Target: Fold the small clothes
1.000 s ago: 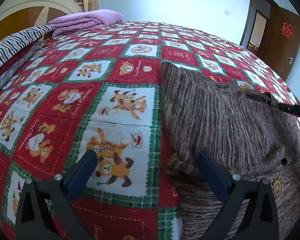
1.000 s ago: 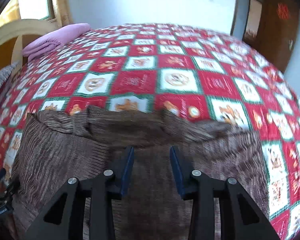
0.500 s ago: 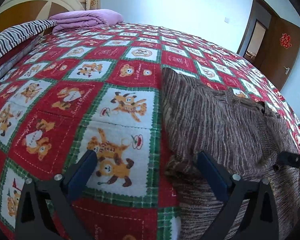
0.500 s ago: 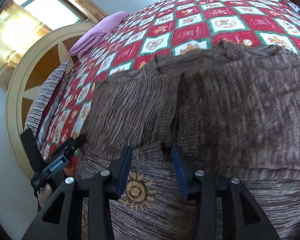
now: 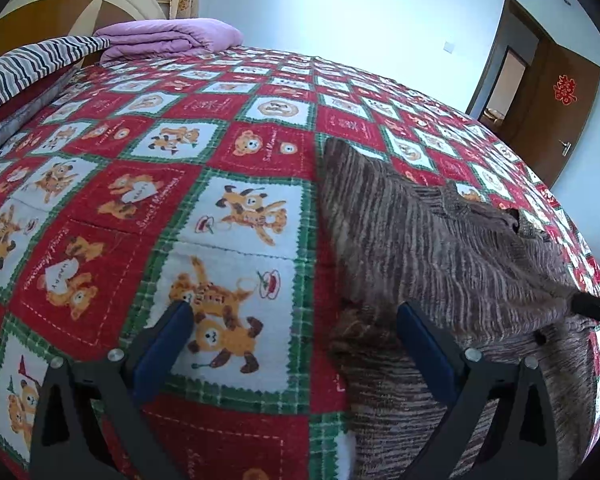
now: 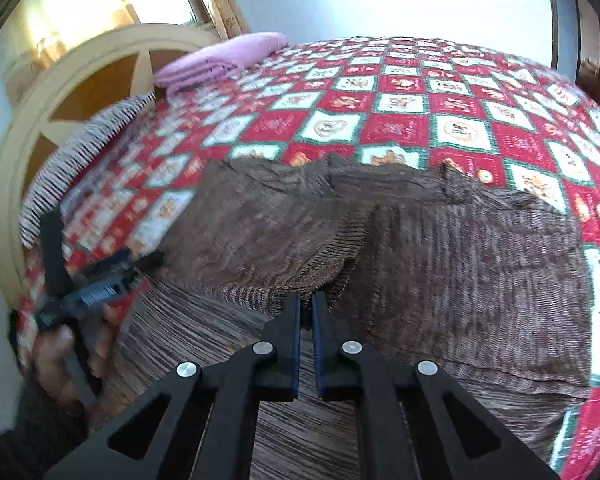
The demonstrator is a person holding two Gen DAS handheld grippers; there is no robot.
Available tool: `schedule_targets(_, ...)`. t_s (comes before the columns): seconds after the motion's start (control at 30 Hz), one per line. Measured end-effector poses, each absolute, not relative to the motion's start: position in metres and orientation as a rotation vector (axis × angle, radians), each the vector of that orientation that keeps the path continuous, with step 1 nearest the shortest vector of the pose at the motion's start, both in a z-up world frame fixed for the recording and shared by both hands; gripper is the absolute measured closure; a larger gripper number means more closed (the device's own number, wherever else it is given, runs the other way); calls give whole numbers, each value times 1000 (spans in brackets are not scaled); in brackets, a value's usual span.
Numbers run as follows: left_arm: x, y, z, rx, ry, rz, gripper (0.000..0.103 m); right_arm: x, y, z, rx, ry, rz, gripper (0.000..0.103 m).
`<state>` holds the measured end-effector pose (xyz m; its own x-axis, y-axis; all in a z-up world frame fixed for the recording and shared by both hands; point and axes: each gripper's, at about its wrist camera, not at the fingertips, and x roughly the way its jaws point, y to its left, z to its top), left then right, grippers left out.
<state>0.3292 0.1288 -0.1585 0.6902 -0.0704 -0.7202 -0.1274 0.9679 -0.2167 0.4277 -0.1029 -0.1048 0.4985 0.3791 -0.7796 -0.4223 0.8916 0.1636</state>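
A: Where does the sweater (image 6: 440,264) lie from the right claw (image 6: 306,300)?

B: It lies on the bed (image 5: 100,200), spread right in front of this claw. A folded-over flap ends in a ribbed edge, and the fingers are closed at this edge with only a thin slit between them, so they seem to pinch it. The long side of the sweater runs left to right across the right view

A: And the left claw (image 5: 292,320)?

B: It is released, jaws wide, low over the bed. One finger is over the bedcover, the other over the sweater's left border

A: Which is nearer to the flap?

B: The right one, it is on it. The next pull probably goes across the sweater
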Motion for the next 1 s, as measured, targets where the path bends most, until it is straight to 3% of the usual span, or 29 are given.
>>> schedule_targets(0.2,329,128,-158,-255,813,20,0,428,-121,-143,-123,978,379,103)
schedule_targets(0.37,330,125,-159,-234,821,24,0,428,-138,-128,14,968,429,100)
schedule_targets(0.4,331,124,-159,-230,825,27,0,432,-139,-123,18,952,430,87)
schedule_targets(0.43,331,123,-159,-224,827,30,0,435,-137,-119,21,945,434,58)
schedule_targets(0.47,331,123,-159,-221,828,32,0,441,-136,-116,33,940,445,47)
schedule_targets(0.7,330,125,-159,-237,822,25,0,496,-107,-116,45,891,414,44)
schedule_targets(0.77,331,124,-160,-225,830,32,0,509,-95,-128,-22,910,370,48)
schedule_targets(0.83,332,122,-161,-211,838,38,0,518,-87,-139,-65,939,368,91)
schedule_targets(1.0,333,121,-161,-198,846,45,0,493,-85,-107,-134,764,326,100)
